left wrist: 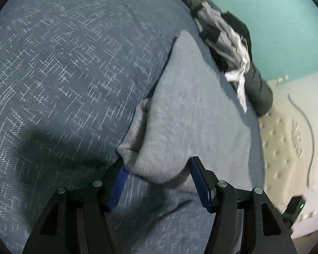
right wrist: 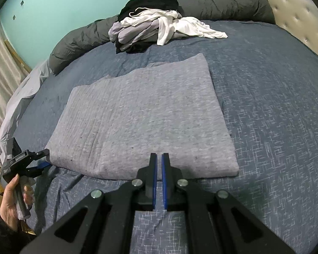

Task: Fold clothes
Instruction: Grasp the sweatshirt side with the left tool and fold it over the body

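A grey knit garment (right wrist: pixel 142 118) lies folded flat in a rectangle on the blue patterned bedspread (right wrist: pixel 275 110). My left gripper (left wrist: pixel 156 169) is open, its blue-padded jaws standing on either side of the garment's near-left corner (left wrist: pixel 159 148), which bulges up between them. It also shows in the right wrist view (right wrist: pixel 43 158), held in a hand at the garment's left corner. My right gripper (right wrist: pixel 159 158) is shut and empty, hovering just above the middle of the garment's near edge.
A pile of white, grey and black clothes (right wrist: pixel 154 29) sits at the far side of the bed against a rolled dark duvet (right wrist: pixel 226 4). A tufted cream headboard (right wrist: pixel 303 21) is on the right. A teal wall (right wrist: pixel 63 4) lies behind.
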